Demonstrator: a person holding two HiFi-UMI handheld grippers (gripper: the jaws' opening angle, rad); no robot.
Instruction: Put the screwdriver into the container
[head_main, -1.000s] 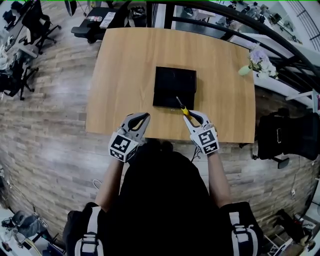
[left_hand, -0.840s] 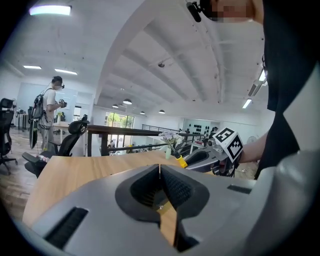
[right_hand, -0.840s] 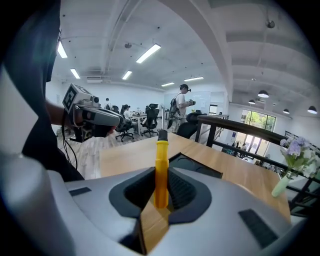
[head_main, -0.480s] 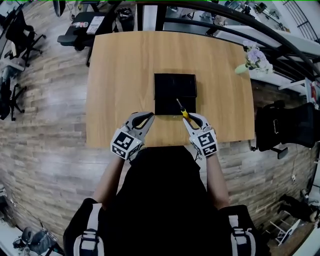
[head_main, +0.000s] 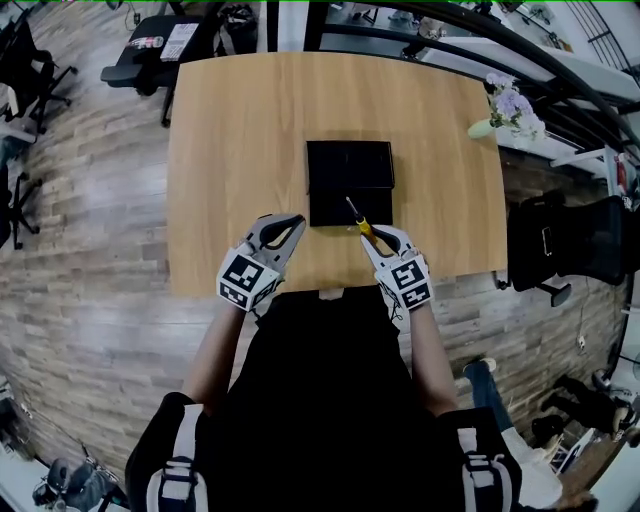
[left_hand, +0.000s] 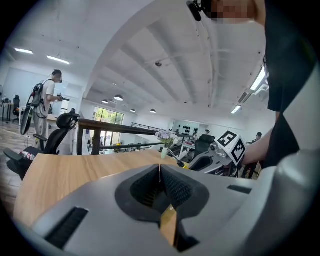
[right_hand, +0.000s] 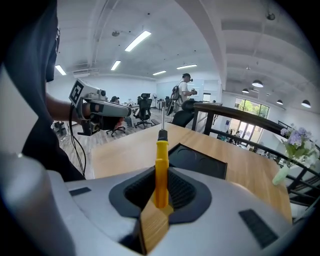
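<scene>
Yellow-handled screwdriver (right_hand: 160, 167) stands clenched in the right claw (head_main: 378, 235), its metal shaft reaching over the near right corner of the black container (head_main: 345, 165) but not yet inside it. The left claw (head_main: 286, 227), pressed together on nothing, hovers just off the container's near left corner, above the tabletop (head_main: 240, 120). To finish well, I would carry the tool over the container's middle, tilt it flat and low so the tip clears the rim, and release only then, so it cannot roll out.
</scene>
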